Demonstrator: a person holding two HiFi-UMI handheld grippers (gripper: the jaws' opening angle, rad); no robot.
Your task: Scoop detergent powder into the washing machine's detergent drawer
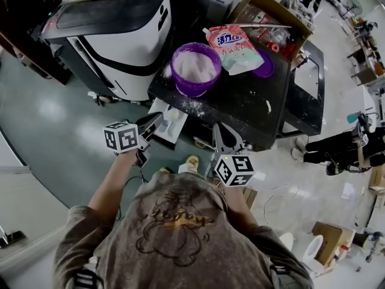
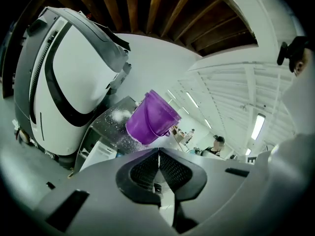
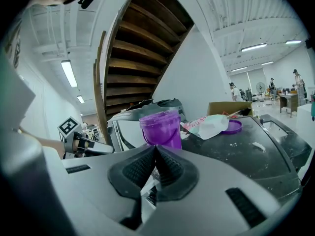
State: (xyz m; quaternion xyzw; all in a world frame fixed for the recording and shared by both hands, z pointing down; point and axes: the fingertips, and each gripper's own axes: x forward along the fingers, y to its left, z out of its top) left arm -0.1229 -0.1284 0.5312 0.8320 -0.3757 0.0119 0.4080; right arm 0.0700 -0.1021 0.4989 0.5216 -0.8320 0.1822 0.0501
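Note:
A purple bucket (image 1: 195, 68) of white detergent powder stands on the black washer top (image 1: 240, 110), near its left front corner. Powder is spilled around it. Below that corner the white detergent drawer (image 1: 163, 126) is pulled out; something pale and rounded lies in it. My left gripper (image 1: 154, 123) hovers at the drawer's left, shut and empty. My right gripper (image 1: 223, 135) hangs before the washer's front edge, also shut and empty. The bucket (image 2: 150, 120) shows above the left gripper (image 2: 158, 153), and the bucket (image 3: 161, 128) sits just beyond the right gripper (image 3: 155, 149).
A pink detergent pouch (image 1: 233, 47) and a purple lid (image 1: 265, 65) lie behind the bucket. A cardboard box (image 1: 272, 18) stands at the back. A white-and-black machine (image 1: 114, 32) stands at the left. A person (image 1: 343, 150) is at the right on the floor.

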